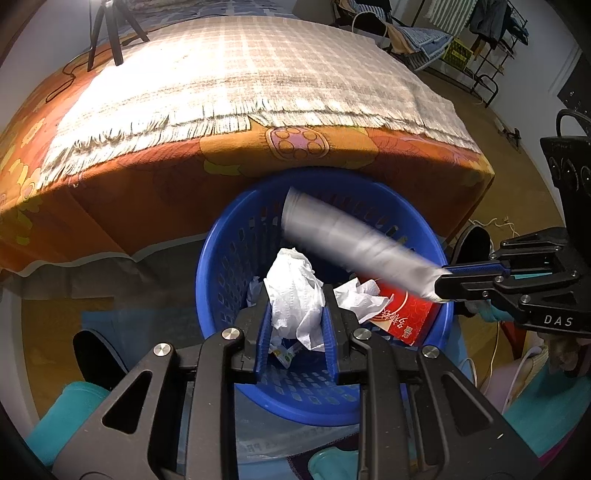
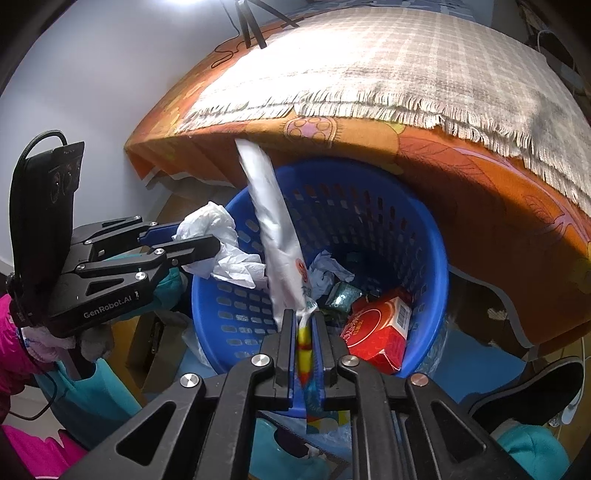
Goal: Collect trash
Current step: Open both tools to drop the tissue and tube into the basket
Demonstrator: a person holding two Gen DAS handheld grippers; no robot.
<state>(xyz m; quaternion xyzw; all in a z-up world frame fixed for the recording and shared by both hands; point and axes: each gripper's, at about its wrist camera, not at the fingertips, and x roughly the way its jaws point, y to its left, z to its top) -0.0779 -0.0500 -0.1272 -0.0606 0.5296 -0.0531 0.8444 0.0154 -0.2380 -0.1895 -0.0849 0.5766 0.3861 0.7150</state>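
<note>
A blue perforated basket [image 1: 221, 258] [image 2: 424, 236] stands on the floor by the bed. My left gripper [image 1: 295, 314] [image 2: 207, 240] is shut on a crumpled white tissue [image 1: 293, 291] [image 2: 218, 240] above the basket's rim. My right gripper [image 2: 304, 317] [image 1: 443, 282] is shut on a silver snack wrapper [image 2: 275, 229] [image 1: 354, 243], which sticks out over the basket. Inside lie a red box [image 1: 400, 314] [image 2: 380, 332], another tissue [image 1: 360, 295] and small wrappers [image 2: 343, 293].
The bed [image 1: 155, 184] [image 2: 461, 177] with an orange sheet and a fringed plaid blanket [image 1: 240, 85] [image 2: 406, 66] lies right behind the basket. A tripod [image 1: 110, 33] stands on it. A clothes rack [image 1: 480, 44] is at the far right. Teal slippers [image 1: 74, 406] and cables lie on the floor.
</note>
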